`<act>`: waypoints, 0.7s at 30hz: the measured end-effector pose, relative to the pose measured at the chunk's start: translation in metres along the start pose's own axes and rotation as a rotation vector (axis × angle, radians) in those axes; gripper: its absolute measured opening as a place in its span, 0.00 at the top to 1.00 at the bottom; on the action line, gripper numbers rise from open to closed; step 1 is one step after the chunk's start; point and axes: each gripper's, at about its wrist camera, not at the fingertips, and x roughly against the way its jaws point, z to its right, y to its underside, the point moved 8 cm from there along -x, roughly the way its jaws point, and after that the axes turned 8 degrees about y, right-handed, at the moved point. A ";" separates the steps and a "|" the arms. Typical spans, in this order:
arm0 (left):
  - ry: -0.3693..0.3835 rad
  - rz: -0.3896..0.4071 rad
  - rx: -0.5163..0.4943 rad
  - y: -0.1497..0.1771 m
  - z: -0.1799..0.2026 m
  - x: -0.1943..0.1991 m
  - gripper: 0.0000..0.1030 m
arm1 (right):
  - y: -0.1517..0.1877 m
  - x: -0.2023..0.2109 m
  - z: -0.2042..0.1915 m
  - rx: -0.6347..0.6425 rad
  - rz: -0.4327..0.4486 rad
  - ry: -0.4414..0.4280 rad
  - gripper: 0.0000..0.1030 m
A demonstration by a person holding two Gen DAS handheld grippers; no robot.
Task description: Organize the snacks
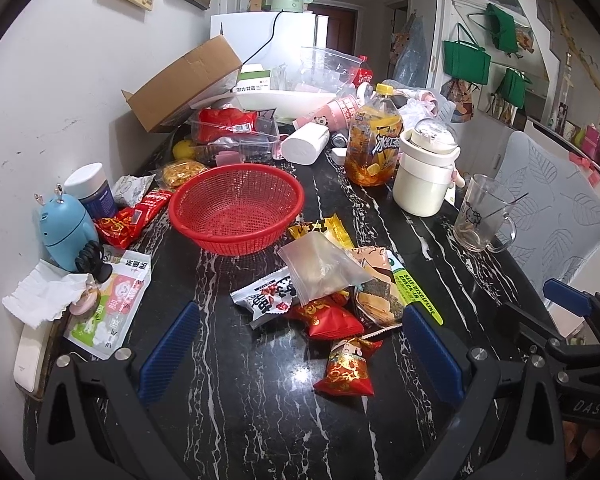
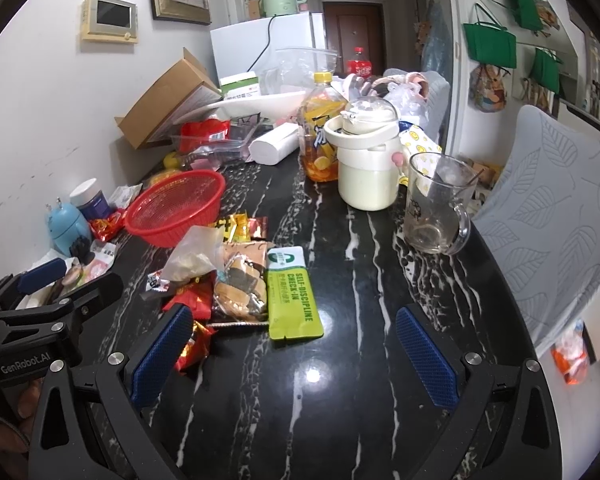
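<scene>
Nearest, both the left gripper (image 1: 300, 350) and the right gripper (image 2: 292, 354) hang over the black marble table (image 1: 260, 420) with jaws spread wide and nothing between the blue pads, the left one's fingers flanking a red gold-patterned packet (image 1: 346, 368) without touching it. Just beyond lies the heap of snacks: a clear zip bag (image 1: 320, 266), a white packet (image 1: 266, 296), a seaweed cracker pack (image 2: 240, 284) and a green sachet (image 2: 294, 292). Farther back stand the empty red basket (image 1: 236, 208), a glass mug (image 2: 436, 208), a cream jug (image 2: 366, 160) and an iced tea bottle (image 1: 376, 140).
</scene>
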 end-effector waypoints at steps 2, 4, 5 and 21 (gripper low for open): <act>0.000 -0.001 -0.006 0.000 0.001 0.000 0.00 | 0.000 0.000 0.000 0.000 0.000 0.000 0.00; 0.001 0.000 -0.012 0.000 0.003 0.001 0.00 | 0.000 0.000 0.000 -0.001 0.000 -0.001 0.00; 0.000 0.001 -0.016 0.000 0.003 0.001 0.00 | 0.000 0.000 0.000 0.000 0.000 -0.001 0.00; 0.027 0.020 -0.022 0.007 0.006 0.005 0.00 | 0.011 0.002 0.004 -0.012 -0.007 -0.014 0.00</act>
